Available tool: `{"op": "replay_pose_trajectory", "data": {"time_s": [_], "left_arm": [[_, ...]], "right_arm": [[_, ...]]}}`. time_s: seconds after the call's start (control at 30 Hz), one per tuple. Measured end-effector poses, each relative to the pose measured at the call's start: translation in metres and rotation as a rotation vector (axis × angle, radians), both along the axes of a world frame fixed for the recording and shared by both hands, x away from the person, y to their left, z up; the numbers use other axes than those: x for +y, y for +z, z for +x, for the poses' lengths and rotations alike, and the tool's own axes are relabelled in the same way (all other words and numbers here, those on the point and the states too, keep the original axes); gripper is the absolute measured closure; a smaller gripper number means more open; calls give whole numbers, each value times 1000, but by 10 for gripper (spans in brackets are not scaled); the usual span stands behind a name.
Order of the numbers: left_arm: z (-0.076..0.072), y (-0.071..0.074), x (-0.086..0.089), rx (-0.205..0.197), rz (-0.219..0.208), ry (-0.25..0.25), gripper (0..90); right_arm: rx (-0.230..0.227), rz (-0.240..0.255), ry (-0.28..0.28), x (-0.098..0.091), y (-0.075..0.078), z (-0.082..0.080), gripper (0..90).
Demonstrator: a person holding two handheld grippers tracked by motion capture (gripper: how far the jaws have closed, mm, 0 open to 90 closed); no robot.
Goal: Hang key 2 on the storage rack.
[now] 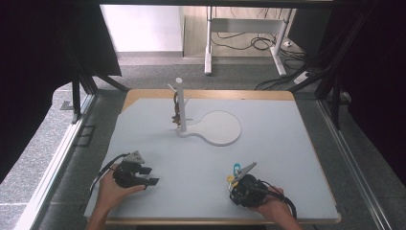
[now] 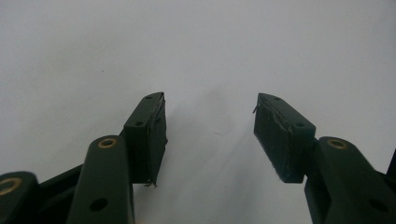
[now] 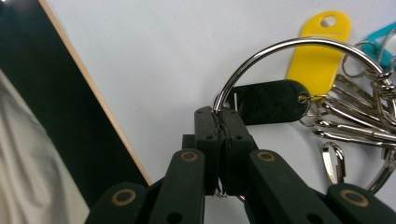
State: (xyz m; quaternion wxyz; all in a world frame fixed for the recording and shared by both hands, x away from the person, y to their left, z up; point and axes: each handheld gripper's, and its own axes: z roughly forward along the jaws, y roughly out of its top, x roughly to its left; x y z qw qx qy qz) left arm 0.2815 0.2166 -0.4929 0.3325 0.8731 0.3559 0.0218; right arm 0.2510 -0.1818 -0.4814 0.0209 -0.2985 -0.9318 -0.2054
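The key ring [image 3: 299,51] is lying on the table [image 1: 268,158] near the front edge, tags and keys fanning away from the right gripper [image 3: 219,116], whose jaws are pinching its wire. The stand [image 1: 181,103] is sitting well beyond, up and leftward. The left gripper [image 2: 210,135] is waiting open, empty.

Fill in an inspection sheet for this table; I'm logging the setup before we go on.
Surface: pale grey table mat, bare between the things.
Job's things: key ring with keys, yellow tag, black tag, teal tag; white hook stand on its round base, something small hanging from it.
Clutter: nothing seen.
Grippers: right gripper shut on the key ring; left gripper open, holding nothing.
Cables: black cables on the floor behind.
Surroundings: white desk frame, dark curtains.
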Motion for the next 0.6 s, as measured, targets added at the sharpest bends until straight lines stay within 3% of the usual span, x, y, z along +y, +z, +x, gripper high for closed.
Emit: {"op": "replay_pose_trajectory", "data": {"time_s": [0.1, 0.13, 0.23, 0.27, 0.43, 0.6], "left_arm": [[0, 0, 0, 5, -8, -3, 444], [1, 0, 0, 3, -8, -10, 444], [0, 1, 0, 2, -12, -7, 444], [0, 1, 0, 2, -12, -7, 445], [-1, 1, 1, 1, -16, -8, 445], [-1, 0, 0, -2, -23, 4, 445]], "right_arm": [[29, 30, -10, -3, 4, 3, 875], [67, 77, -11, -8, 11, 6, 874], [78, 121, -27, -15, 22, 13, 872], [78, 121, -27, -15, 22, 13, 872], [43, 174, -57, -25, 52, 26, 869], [53, 208, -62, -32, 72, 39, 868]]}}
